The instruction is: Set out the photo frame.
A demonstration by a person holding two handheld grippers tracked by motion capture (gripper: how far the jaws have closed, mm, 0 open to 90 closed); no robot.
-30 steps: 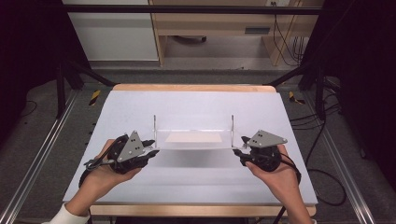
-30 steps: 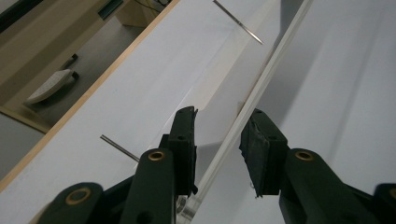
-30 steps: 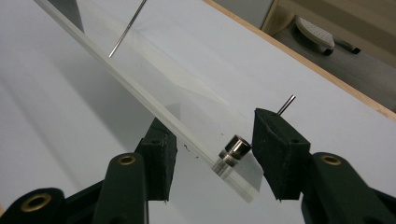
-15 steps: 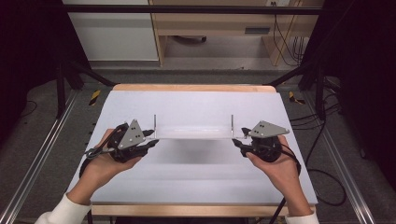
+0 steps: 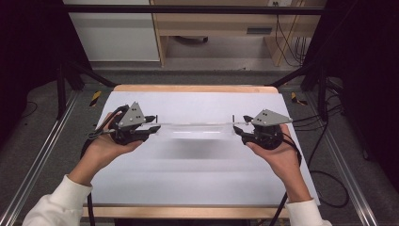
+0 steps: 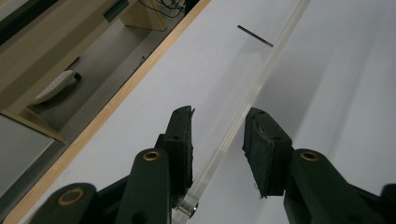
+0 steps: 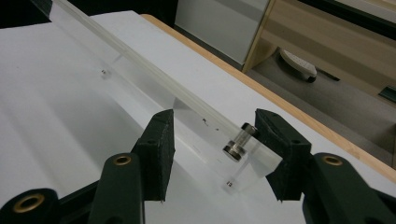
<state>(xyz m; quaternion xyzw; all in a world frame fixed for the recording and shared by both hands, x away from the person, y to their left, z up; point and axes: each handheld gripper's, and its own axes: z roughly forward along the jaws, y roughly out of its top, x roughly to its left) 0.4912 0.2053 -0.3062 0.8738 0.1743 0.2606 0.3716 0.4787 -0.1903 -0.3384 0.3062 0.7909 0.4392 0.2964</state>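
With both sets of fingers (image 6: 261, 154) spread around the clear acrylic panel (image 5: 195, 132), close both grippers together and keep it level.

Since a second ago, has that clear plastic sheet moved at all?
Yes. The clear sheet now sits nearer the table's far wooden edge and shows almost edge-on, tipped from its earlier flatter lie, with the left tool and right tool at its ends.
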